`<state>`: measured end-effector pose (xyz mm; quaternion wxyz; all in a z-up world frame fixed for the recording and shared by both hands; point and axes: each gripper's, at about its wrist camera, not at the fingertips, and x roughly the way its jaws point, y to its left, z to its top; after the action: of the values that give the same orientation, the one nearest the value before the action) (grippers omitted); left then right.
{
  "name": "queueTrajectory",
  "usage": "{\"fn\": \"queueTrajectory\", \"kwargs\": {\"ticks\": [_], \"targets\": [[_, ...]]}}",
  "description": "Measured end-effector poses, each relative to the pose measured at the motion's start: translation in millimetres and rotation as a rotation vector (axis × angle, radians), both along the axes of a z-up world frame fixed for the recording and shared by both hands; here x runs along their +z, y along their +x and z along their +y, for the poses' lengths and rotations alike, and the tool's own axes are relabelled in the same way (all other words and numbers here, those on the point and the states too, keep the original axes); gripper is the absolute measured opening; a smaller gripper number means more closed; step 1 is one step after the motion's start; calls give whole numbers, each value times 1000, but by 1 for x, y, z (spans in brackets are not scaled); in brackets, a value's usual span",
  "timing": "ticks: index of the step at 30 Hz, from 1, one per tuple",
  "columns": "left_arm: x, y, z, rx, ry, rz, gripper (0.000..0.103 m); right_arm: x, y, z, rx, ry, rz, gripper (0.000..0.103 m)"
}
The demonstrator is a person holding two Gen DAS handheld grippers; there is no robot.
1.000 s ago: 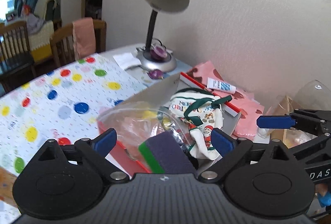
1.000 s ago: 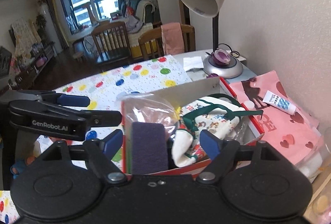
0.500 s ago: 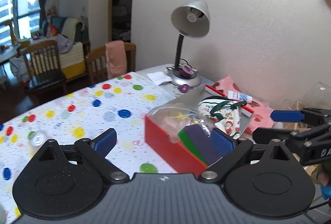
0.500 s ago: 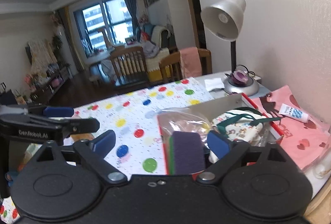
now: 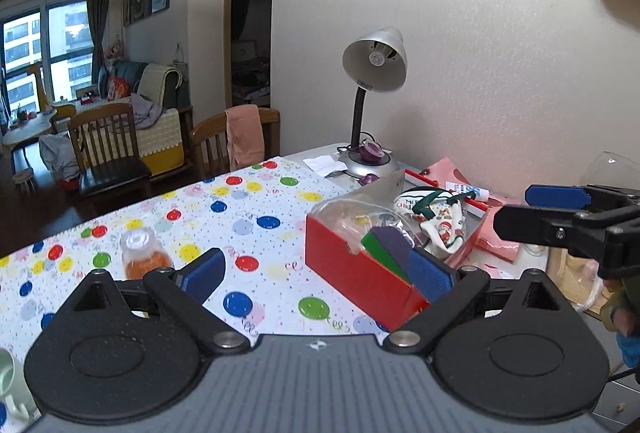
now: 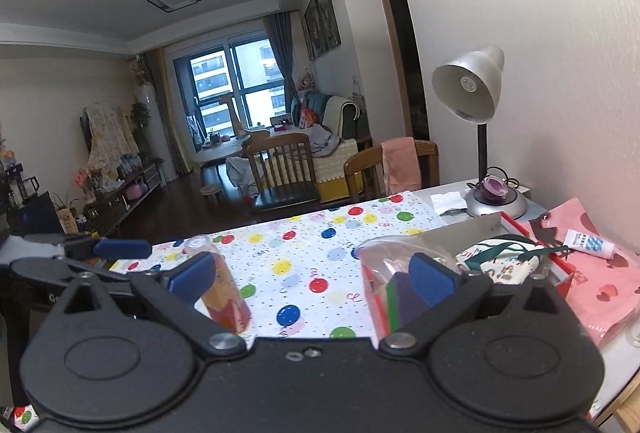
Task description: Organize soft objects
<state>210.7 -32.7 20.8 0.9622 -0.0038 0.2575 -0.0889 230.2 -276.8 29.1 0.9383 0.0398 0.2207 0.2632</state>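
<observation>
A red box stands on the dotted tablecloth. It holds a purple-and-green sponge, a clear plastic bag and a Christmas-print cloth. My left gripper is open and empty, hanging in front of the box's near left corner. My right gripper is opening, with nothing between its pads. From the right wrist, the box, sponge and cloth lie behind the right finger. Each gripper shows at the edge of the other's view.
An orange bottle stands on the cloth left of the box. A desk lamp rises at the back by the wall. A pink heart-print bag with a white tube lies right of the box. Chairs stand beyond the table's far edge.
Both grippers have drawn back and risen from the box, which now looks smaller and farther. The right jaws have spread wider. The orange bottle has come into view.
</observation>
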Motion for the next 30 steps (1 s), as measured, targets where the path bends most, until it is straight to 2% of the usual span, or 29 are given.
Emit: {"fn": "queueTrajectory", "kwargs": {"ticks": [4,12,30], "targets": [[-2,-15,11,8,-48,0,98,-1,-11,10,-13,-28,-29,103],[-2,-34,17,11,-59,-28,98,-10,-24,25,-15,-55,-42,103],[-5,-31,21,17,-56,-24,98,-20,-22,36,2,-63,0,103]]}}
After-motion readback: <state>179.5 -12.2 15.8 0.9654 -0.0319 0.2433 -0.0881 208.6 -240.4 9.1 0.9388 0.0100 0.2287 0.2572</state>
